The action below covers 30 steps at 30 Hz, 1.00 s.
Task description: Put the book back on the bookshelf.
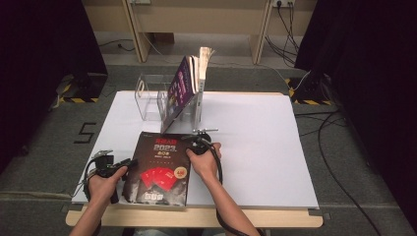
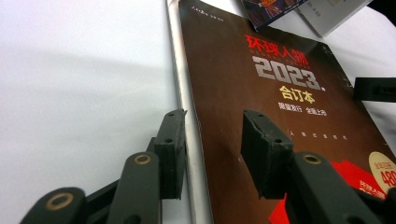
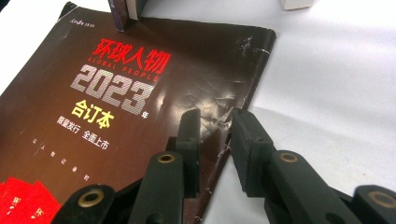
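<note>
A dark brown magazine (image 1: pixel 162 169) with a red and silver "2023" title lies flat on the white table top (image 1: pixel 255 142), near the front edge. My left gripper (image 1: pixel 127 163) is at its left, spine side. In the left gripper view, my left gripper (image 2: pixel 213 119) is open: one jaw is over the white surface and the other over the magazine (image 2: pixel 261 93), with the spine between them. My right gripper (image 1: pixel 196 140) is at the magazine's upper right edge. In the right gripper view, my right gripper (image 3: pixel 217 116) is open astride the creased right edge of the magazine (image 3: pixel 116 102).
A clear acrylic rack (image 1: pixel 152 98) stands behind the magazine at the table's far side, with several books (image 1: pixel 189 81) leaning in it. White surface stretches to the right of the magazine. The wooden front edge (image 1: pixel 196 216) runs just below it.
</note>
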Each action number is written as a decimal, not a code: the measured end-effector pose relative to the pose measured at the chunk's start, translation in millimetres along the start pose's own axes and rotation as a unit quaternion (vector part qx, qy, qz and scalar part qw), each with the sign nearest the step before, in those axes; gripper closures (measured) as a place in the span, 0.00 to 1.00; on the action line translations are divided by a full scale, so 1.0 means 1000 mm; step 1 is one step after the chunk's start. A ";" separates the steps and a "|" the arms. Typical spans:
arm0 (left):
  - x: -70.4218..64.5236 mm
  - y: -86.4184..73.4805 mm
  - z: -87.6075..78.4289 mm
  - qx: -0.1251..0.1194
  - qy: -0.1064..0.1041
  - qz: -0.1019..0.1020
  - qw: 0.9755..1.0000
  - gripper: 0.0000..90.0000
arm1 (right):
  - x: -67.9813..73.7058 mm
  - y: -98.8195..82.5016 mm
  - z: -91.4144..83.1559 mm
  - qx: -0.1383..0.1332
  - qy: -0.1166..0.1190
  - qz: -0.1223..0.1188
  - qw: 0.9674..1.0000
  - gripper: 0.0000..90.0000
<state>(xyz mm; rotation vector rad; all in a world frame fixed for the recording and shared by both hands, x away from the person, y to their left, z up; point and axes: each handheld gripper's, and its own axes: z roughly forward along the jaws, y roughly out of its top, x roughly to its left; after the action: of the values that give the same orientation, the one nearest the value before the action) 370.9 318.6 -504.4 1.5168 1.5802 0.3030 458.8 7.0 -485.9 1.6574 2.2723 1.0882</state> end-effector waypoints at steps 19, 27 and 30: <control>-0.001 0.000 0.000 0.007 -0.009 -0.022 1.000 0.61 | 0.001 0.002 0.000 0.006 -0.007 0.010 1.000 0.84; -0.004 -0.001 0.000 0.009 0.029 0.010 0.999 0.82 | 0.000 0.004 -0.001 0.011 -0.010 0.021 1.000 0.94; -0.004 -0.001 -0.001 0.012 0.031 0.006 0.999 0.87 | 0.001 0.003 -0.002 0.009 -0.016 0.015 1.000 0.98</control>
<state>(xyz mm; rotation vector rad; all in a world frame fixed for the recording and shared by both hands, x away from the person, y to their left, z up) 368.9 315.4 -502.4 1.5484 1.6285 0.3415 460.0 7.1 -482.2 1.7078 2.2525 1.0433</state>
